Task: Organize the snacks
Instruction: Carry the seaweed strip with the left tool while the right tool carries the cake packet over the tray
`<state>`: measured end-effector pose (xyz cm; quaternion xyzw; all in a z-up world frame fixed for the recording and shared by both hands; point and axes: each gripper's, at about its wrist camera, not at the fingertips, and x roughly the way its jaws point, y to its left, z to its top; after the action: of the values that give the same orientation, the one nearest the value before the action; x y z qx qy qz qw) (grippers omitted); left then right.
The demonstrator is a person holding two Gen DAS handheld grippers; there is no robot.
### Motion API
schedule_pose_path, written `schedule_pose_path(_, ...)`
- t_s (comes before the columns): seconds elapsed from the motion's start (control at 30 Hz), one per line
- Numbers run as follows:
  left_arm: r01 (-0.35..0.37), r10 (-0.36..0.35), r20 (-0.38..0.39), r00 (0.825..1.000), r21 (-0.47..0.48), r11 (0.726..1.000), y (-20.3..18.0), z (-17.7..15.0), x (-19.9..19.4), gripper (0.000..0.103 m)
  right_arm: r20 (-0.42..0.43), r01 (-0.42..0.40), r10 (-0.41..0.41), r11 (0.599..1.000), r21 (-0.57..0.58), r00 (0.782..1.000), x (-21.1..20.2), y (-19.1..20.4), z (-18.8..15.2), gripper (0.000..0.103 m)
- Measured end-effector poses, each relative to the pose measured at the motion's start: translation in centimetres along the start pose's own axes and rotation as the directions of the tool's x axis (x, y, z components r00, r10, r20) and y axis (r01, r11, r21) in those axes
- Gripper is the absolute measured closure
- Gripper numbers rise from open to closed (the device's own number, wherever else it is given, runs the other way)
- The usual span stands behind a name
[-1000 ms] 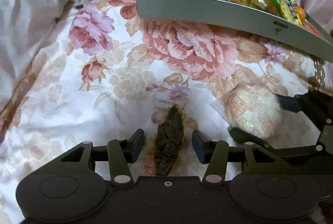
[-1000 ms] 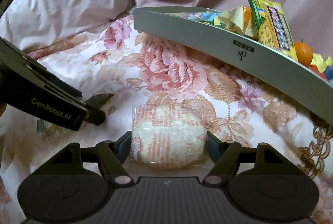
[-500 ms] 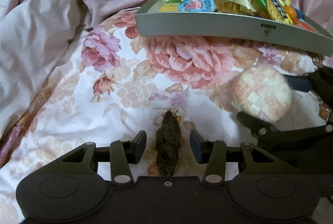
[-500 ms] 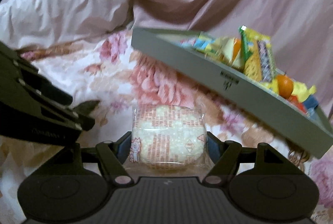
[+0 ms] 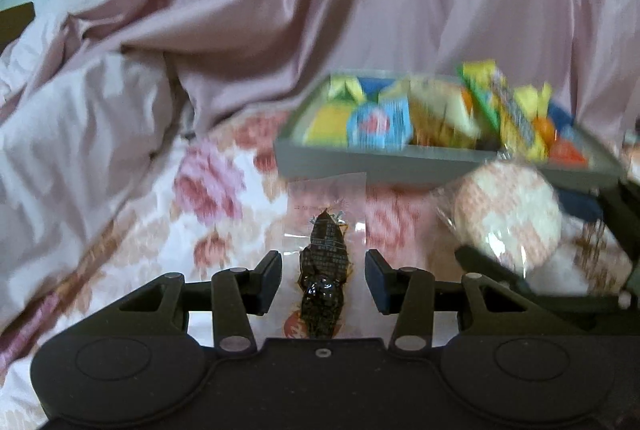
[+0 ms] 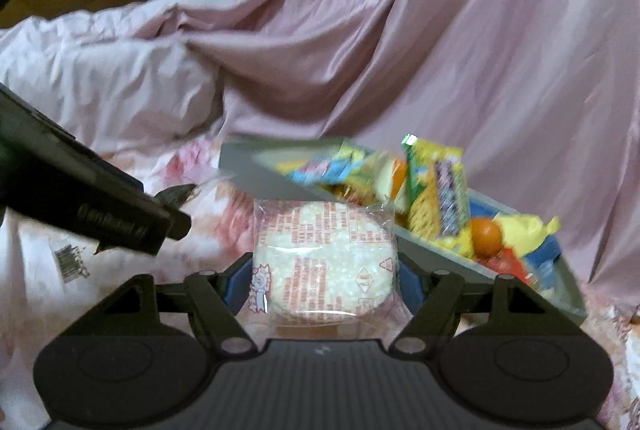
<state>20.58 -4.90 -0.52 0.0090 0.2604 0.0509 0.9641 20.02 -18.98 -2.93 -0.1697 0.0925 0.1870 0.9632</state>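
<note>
A dark brown snack in a clear wrapper (image 5: 325,254) hangs between the fingers of my left gripper (image 5: 323,280), which is shut on the wrapper's edges and holds it off the bedspread. My right gripper (image 6: 322,280) is shut on a round white rice cake with red print (image 6: 324,270). The same rice cake (image 5: 508,214) shows at the right of the left wrist view. Beyond both stands a grey tray (image 5: 400,166), its wall (image 6: 280,186) close ahead in the right wrist view. It holds several bright snack packets and an orange (image 6: 486,236).
A floral bedspread (image 5: 208,190) lies under everything. A rumpled pink quilt (image 5: 280,10) rises behind and to the left of the tray. The left gripper's black body (image 6: 100,206) crosses the left side of the right wrist view.
Both grippers have risen off the bedspread with their snacks still held. The tray now sits lower in both views, with more of its contents showing.
</note>
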Motion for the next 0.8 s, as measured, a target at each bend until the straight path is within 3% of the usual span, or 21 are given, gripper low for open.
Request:
schedule_pose_path(0.33,0.021,-0.02,0.109,0.994,-0.004,1.0,-2.6,5.6,0.1,0.055,0.138,0.137,-0.157,0.98,0.143,0.978,-1.2,-4.0,2.1,0.027)
schedule_pose_path(0.57,0.072,-0.075,0.166,0.983,0.022,0.997,-6.3,10.0,2.4,0.055,0.104,0.232,-0.269,0.932,0.277,0.957,1.0,-8.9,2.3,0.027)
schedule_pose_path(0.8,0.12,-0.132,0.207,0.969,0.071,0.99,-10.4,13.1,5.8,0.055,0.036,0.29,-0.326,0.882,0.371,0.945,3.5,-12.6,0.9,0.027)
